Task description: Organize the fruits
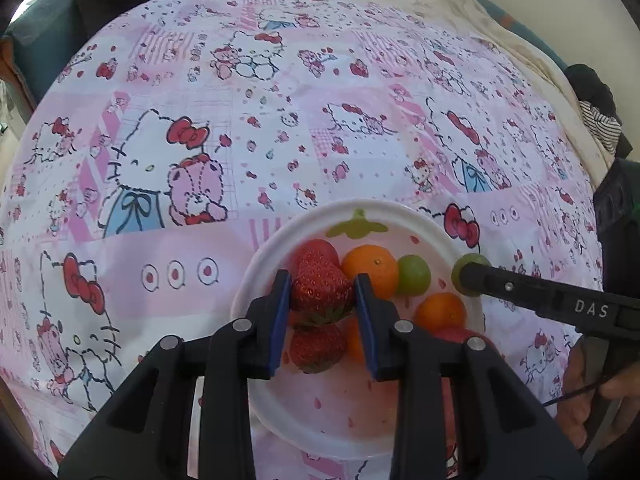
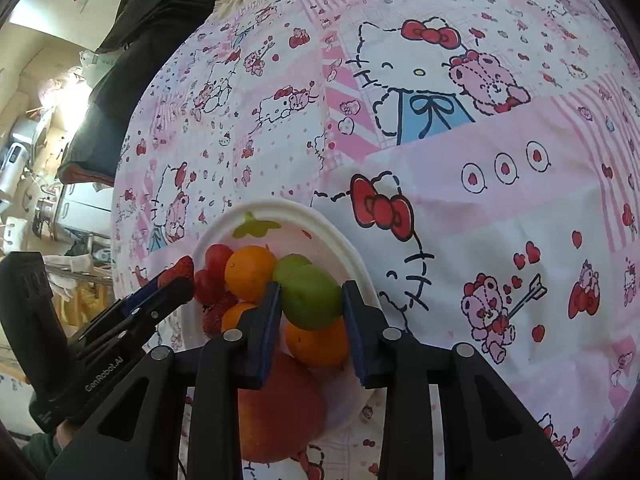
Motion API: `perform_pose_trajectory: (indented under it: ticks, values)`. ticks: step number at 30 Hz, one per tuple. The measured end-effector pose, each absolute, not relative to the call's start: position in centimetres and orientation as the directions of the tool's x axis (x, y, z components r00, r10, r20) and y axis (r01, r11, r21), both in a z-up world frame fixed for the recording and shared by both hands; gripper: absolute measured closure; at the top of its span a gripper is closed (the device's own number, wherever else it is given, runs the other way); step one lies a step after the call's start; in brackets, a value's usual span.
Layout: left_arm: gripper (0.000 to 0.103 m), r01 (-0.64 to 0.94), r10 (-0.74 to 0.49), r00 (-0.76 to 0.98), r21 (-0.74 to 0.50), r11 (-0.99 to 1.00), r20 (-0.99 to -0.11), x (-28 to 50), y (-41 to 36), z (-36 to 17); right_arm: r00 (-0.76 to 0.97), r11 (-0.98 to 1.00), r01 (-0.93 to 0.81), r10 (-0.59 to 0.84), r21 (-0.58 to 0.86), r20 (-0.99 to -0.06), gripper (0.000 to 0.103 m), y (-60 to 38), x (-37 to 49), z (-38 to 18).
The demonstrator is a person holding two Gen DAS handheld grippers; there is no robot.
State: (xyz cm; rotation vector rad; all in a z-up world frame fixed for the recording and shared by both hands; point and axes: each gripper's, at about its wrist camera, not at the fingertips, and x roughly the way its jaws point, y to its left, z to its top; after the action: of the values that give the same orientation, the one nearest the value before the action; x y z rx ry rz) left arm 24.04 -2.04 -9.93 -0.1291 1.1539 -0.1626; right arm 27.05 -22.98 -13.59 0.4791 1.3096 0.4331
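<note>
A white plate [image 1: 256,264] with a strawberry print lies on the patterned cloth and holds a heap of fruit. My left gripper [image 1: 323,280] is shut on a red strawberry [image 1: 320,296] just above the heap. Under it are a second strawberry [image 1: 318,350], two oranges [image 1: 372,272] and a green fruit [image 1: 414,274]. My right gripper [image 2: 311,288] is shut on a green lime-like fruit [image 2: 312,300] over the plate's [image 2: 340,240] right side. Below it lie an orange [image 2: 318,344] and a large apple [image 2: 280,408]. The left gripper [image 2: 180,276] comes in from the left with its strawberry [image 2: 178,268].
The pink and white cartoon-print cloth [image 1: 280,140] covers the whole surface around the plate. Dark clothing [image 2: 152,20] lies at the far edge. Shelves and clutter [image 2: 36,140] stand beyond the cloth's left side. A person's hand [image 1: 580,392] holds the right gripper's handle.
</note>
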Motion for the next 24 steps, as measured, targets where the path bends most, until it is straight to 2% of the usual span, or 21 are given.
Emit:
perform_pose_trajectory:
  ticks: [3,5,6,7,8,9,10,17,20,24]
  values:
    - [0.075,0.085,-0.183,0.392,-0.163,0.983,-0.901,23.9,-2.6,-10.0,0.197,0.831,-0.028,0.55,0.556,-0.811,0.069,-22.8,27.1,-13.8]
    - [0.074,0.095,-0.162,0.389,-0.135,0.986,-0.907,23.8,-3.0,-9.9,0.202,0.826,-0.028,0.556,0.563,-0.806,0.064,-22.8,27.1,-13.7]
    - [0.069,0.098,-0.159,0.388,-0.131,0.987,-0.908,23.8,-3.0,-9.9,0.21,0.823,-0.028,0.56,0.568,-0.801,0.049,-22.9,27.1,-13.5]
    - [0.052,0.096,-0.162,0.39,-0.134,0.986,-0.907,23.7,-3.0,-9.8,0.219,0.82,-0.03,0.563,0.571,-0.797,0.038,-23.0,27.0,-13.3]
    - [0.04,0.087,-0.152,0.397,-0.128,0.988,-0.905,23.6,-2.9,-9.6,0.228,0.818,-0.035,0.566,0.574,-0.793,0.035,-23.0,27.0,-13.1]
    - [0.023,0.07,-0.129,0.412,-0.11,0.992,-0.902,23.4,-2.8,-9.4,0.233,0.818,-0.039,0.566,0.574,-0.791,0.032,-23.1,26.9,-12.9]
    - [0.02,0.049,-0.098,0.435,-0.085,0.995,-0.895,23.1,-2.6,-9.0,0.234,0.817,-0.041,0.567,0.575,-0.79,0.029,-23.1,26.9,-12.7]
    - [0.02,0.013,-0.066,0.497,-0.068,0.998,-0.865,22.1,-1.7,-6.2,0.385,0.875,-0.076,0.468,0.478,-0.796,0.016,-24.3,25.7,-9.4]
    - [0.02,-0.01,-0.065,0.502,-0.081,0.997,-0.863,21.6,-0.9,-4.8,0.454,0.889,-0.084,0.437,0.451,-0.777,0.015,-24.9,24.6,-7.5]
    - [0.02,-0.05,-0.031,0.588,-0.075,0.996,-0.808,19.5,0.4,-1.6,0.525,0.907,-0.101,0.397,0.408,-0.753,0.015,-25.3,22.7,-4.2]
